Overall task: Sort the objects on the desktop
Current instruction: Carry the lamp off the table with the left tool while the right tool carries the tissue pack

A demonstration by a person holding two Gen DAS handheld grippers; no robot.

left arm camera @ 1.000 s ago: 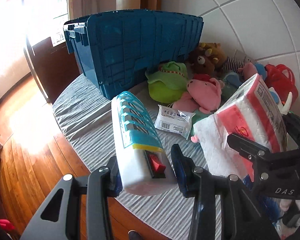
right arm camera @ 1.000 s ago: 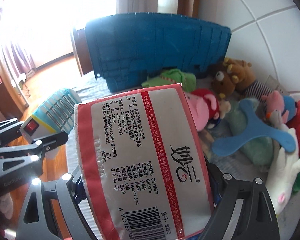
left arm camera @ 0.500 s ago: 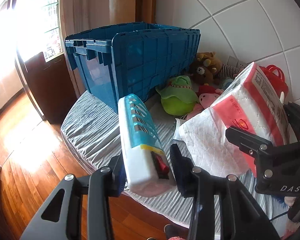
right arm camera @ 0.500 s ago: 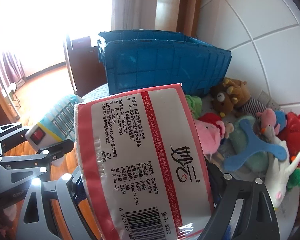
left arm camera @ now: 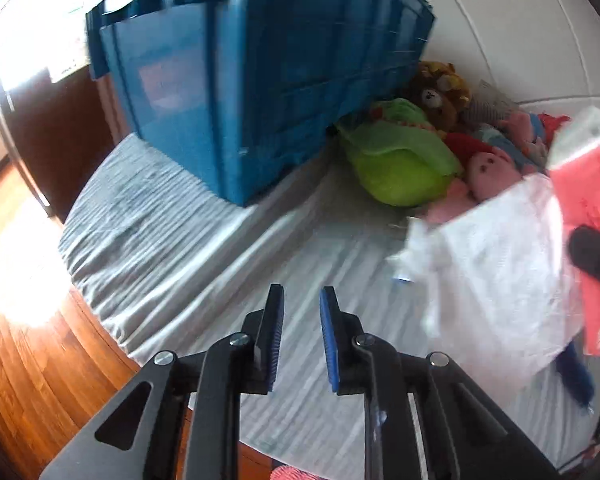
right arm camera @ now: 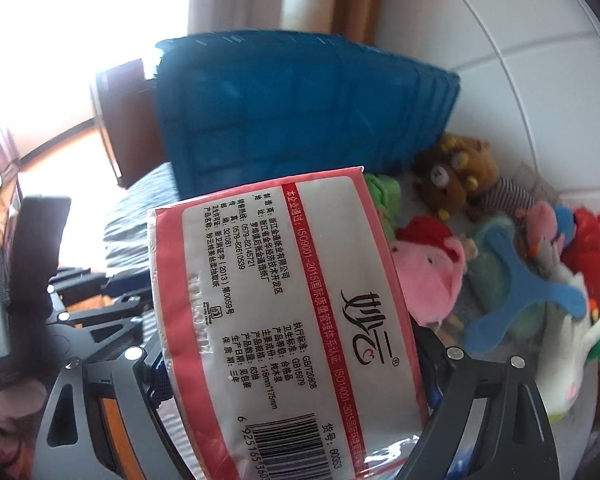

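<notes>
The left gripper (left arm camera: 300, 340) has just been closing – its jaws are drawn in, nothing between them, over the striped cloth (left arm camera: 172, 240). The right gripper (right arm camera: 296, 364) clamps the tissue pack (right arm camera: 284, 300). Plush toys (right arm camera: 428, 272) lie at 2 o'clock, the blue crate (left arm camera: 260, 80) at 12

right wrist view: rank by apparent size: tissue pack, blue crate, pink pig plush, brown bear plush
1. tissue pack, though nearness inflates it
2. blue crate, close to it
3. pink pig plush
4. brown bear plush, similar to the pig
</notes>
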